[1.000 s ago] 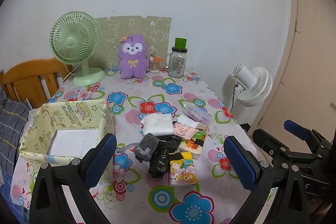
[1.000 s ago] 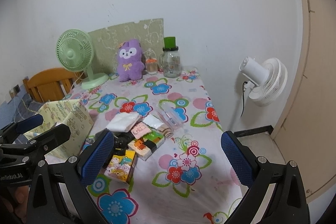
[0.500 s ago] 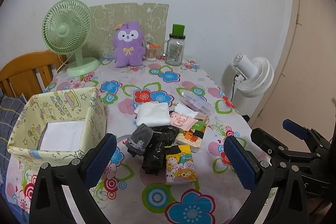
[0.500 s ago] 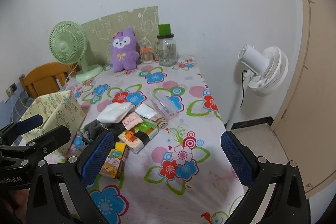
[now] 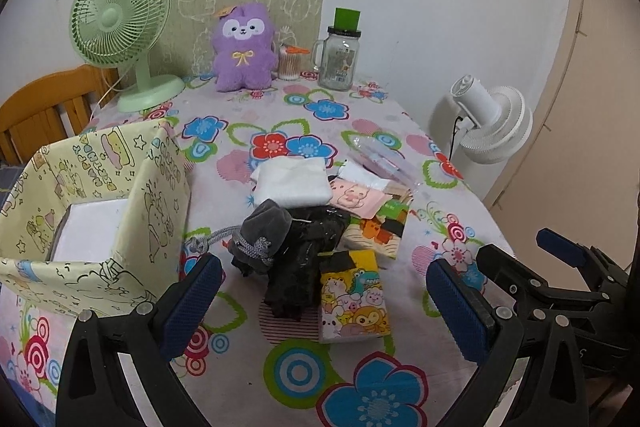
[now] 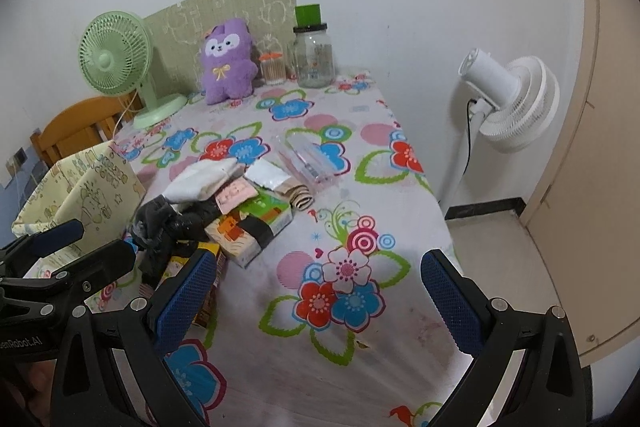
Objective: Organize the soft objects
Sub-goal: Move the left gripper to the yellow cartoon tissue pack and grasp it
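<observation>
The desk [image 5: 240, 367], under a flowered cloth, bears a heap of soft things [image 5: 308, 227]; left of the heap a yellow box [image 5: 152, 211], behind it a green fan [image 5: 120, 27], purple plush [image 5: 244, 47] and jar [image 5: 338, 57].

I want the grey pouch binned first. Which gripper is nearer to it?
Left. The left gripper hangs open just short of the grey pouch, nearly in line with it. The right gripper, also open, hangs farther to the pouch's right.

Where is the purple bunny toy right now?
The purple plush toy sits upright at the far end of the table, against the wall, between the green desk fan on its left and the glass jar on its right.
</observation>
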Action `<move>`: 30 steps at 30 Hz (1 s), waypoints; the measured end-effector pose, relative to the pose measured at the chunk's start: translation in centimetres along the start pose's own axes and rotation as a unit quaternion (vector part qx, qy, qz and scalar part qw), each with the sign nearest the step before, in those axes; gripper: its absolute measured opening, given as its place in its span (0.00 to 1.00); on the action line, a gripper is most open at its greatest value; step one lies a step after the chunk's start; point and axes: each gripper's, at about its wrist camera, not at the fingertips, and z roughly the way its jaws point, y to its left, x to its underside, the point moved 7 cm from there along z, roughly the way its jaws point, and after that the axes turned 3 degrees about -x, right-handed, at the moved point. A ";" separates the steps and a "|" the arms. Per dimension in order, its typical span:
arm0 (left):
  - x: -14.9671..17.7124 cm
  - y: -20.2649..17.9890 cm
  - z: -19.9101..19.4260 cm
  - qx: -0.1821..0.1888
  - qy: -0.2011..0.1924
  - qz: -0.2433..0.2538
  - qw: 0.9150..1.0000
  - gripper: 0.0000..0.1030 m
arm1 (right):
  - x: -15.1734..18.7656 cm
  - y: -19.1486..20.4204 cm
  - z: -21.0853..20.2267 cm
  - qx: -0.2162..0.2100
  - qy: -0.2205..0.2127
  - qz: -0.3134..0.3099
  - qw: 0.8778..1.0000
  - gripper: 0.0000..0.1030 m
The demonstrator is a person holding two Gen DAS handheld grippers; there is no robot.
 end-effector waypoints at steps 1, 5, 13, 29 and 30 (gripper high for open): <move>0.1 0.1 0.2 -0.001 0.001 0.000 1.000 1.00 | 0.1 0.0 0.3 0.000 0.002 0.000 1.000 1.00; 0.5 0.6 1.3 0.000 0.014 -0.008 1.000 1.00 | 0.3 0.2 1.2 -0.001 0.013 -0.001 1.000 1.00; 1.1 0.8 2.8 0.003 0.033 -0.013 0.999 1.00 | 0.8 -0.2 2.9 0.003 0.029 0.000 1.000 1.00; 2.6 -0.5 6.5 0.014 0.084 -0.003 0.996 1.00 | 2.6 -2.4 5.8 0.010 0.065 0.019 0.998 1.00; 2.7 -0.5 6.7 0.015 0.088 -0.005 0.996 1.00 | 2.6 -2.4 6.0 0.010 0.066 0.019 0.998 1.00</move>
